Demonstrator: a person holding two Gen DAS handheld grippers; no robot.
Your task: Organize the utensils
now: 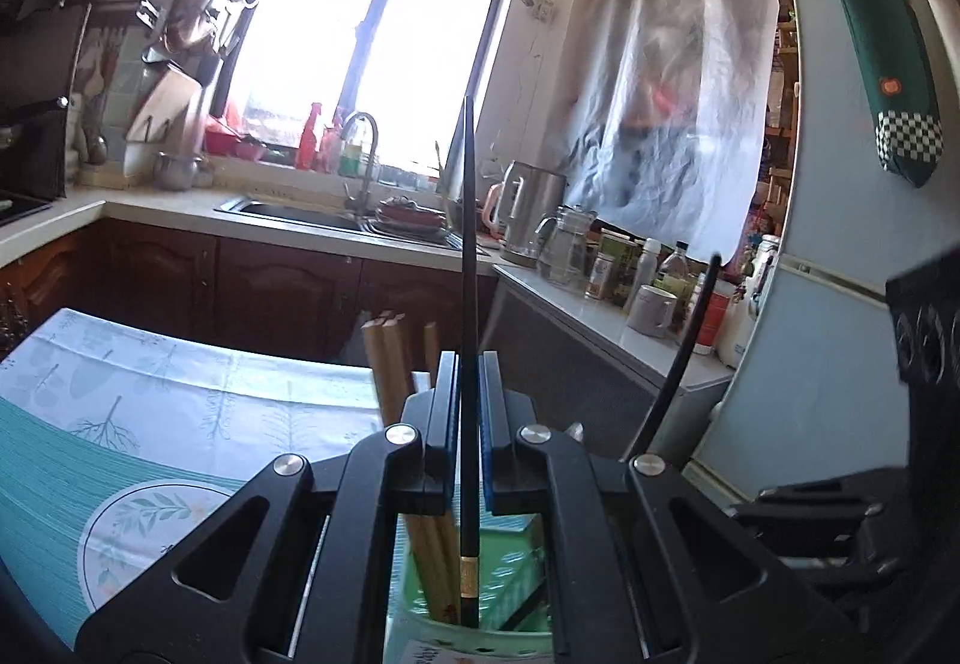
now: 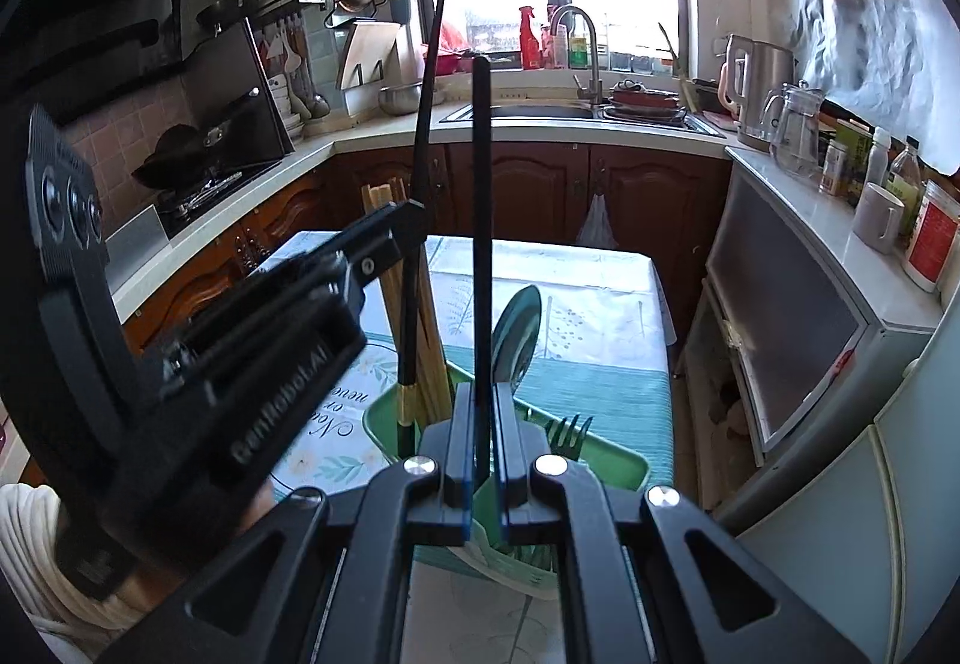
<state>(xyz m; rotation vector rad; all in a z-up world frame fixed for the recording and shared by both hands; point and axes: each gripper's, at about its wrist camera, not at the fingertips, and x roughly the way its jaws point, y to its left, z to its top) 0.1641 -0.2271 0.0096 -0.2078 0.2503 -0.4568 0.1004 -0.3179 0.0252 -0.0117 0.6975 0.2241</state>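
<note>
My left gripper (image 1: 468, 364) is shut on a black chopstick (image 1: 467, 244) that stands upright. Its gold-banded lower end reaches into the green utensil holder (image 1: 510, 562) beside several wooden chopsticks (image 1: 387, 364). My right gripper (image 2: 481, 391) is shut on a second black chopstick (image 2: 481, 214), also upright over the green utensil holder (image 2: 600, 460). In the right wrist view the left gripper's body (image 2: 240, 334) fills the left side with its chopstick (image 2: 423, 153) beside the wooden chopsticks (image 2: 433, 346). A dark spoon (image 2: 519, 328) and a fork (image 2: 567, 433) stand in the holder's right part.
The holder stands on a small table with a leaf-patterned cloth (image 2: 606, 364). Behind it run dark cabinets, a counter with a sink (image 2: 540, 111) and a stove (image 2: 192, 190). At the right are a kettle (image 2: 756, 87), bottles, a mug (image 2: 879, 217) and a fridge (image 2: 900, 484). A white sleeve (image 2: 36, 544) is at lower left.
</note>
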